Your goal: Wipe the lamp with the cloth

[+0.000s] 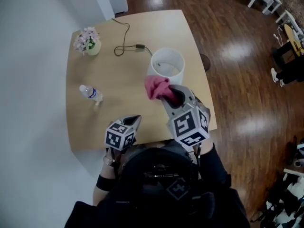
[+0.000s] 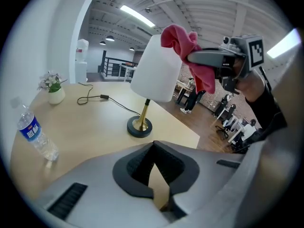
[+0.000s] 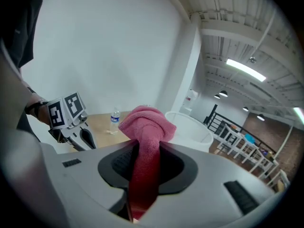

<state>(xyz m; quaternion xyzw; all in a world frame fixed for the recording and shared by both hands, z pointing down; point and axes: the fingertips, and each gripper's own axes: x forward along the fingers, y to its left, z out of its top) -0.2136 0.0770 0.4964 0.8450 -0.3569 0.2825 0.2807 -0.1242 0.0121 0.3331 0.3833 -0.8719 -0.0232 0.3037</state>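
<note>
The right gripper (image 1: 170, 95) has its fingers (image 3: 115, 161) clamped on the pink cloth (image 3: 144, 127), bunched just ahead of them beside the white lamp (image 1: 167, 64). The left gripper's (image 2: 153, 145) fingers (image 2: 132, 164) are closed on nothing. The surface (image 1: 123, 103) lies beyond them, with a flower pot (image 1: 88, 42) holding blossoms and a water bottle (image 1: 90, 93).

head: steeply down over table (image 1: 95, 127) | gripper views: low, share lamp (image 2: 154, 70)

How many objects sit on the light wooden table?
3: a pot of pink flowers at the far left corner, a clear plastic water bottle by the left edge, a white-shaded brass lamp with its cord at right. Table's near edge partly hidden.
</note>
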